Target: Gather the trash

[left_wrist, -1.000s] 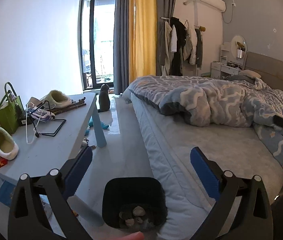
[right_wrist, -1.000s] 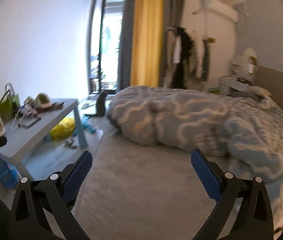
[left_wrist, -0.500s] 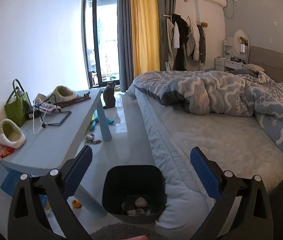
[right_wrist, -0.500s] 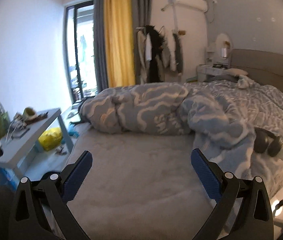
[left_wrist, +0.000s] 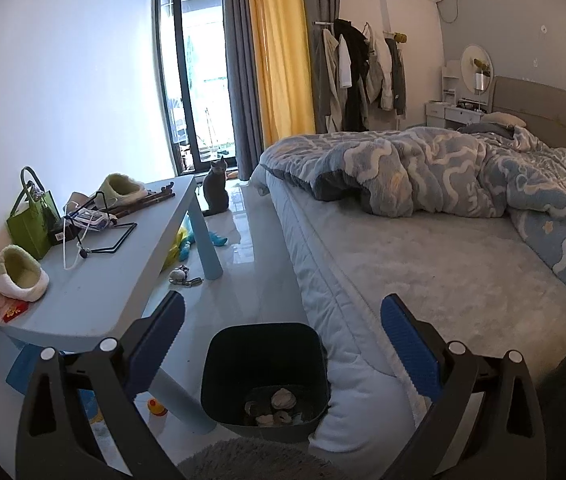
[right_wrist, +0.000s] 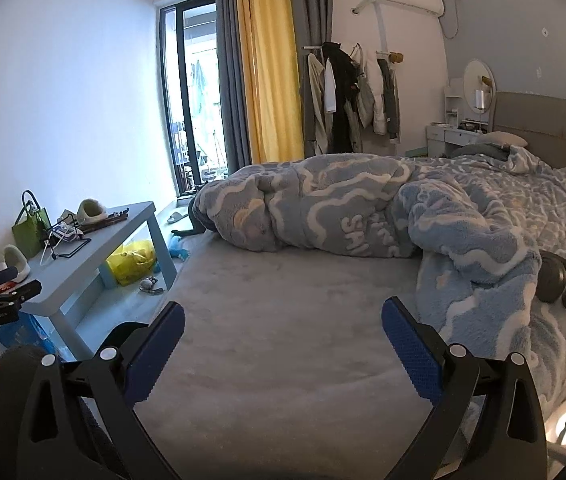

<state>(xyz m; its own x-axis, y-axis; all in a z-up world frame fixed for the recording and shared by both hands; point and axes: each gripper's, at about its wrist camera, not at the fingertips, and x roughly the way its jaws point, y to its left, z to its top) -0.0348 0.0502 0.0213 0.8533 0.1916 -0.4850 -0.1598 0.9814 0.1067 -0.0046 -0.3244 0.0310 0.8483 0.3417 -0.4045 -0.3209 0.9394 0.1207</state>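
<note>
A black trash bin (left_wrist: 263, 372) stands on the floor between the blue table and the bed, with several crumpled pieces of trash (left_wrist: 281, 400) at its bottom. My left gripper (left_wrist: 281, 334) is open and empty, held above and behind the bin. My right gripper (right_wrist: 282, 338) is open and empty, over the bare grey sheet of the bed (right_wrist: 283, 300). The bin's rim (right_wrist: 125, 330) shows at the bed's left edge in the right wrist view, where my left gripper (right_wrist: 1, 302) also appears at the far left.
A light blue table (left_wrist: 95, 280) holds slippers, a green bag (left_wrist: 29, 220), wires and a stand. A grey cat (left_wrist: 216, 190) sits by the balcony door. A yellow bag (right_wrist: 133, 260) lies under the table. A blue quilt (right_wrist: 363, 208) and headphones (right_wrist: 563, 280) lie on the bed.
Both grippers have drawn back and risen, so more of the room shows. The right view swung right across the bed, bringing the headphones into view. Both grippers stayed open.
</note>
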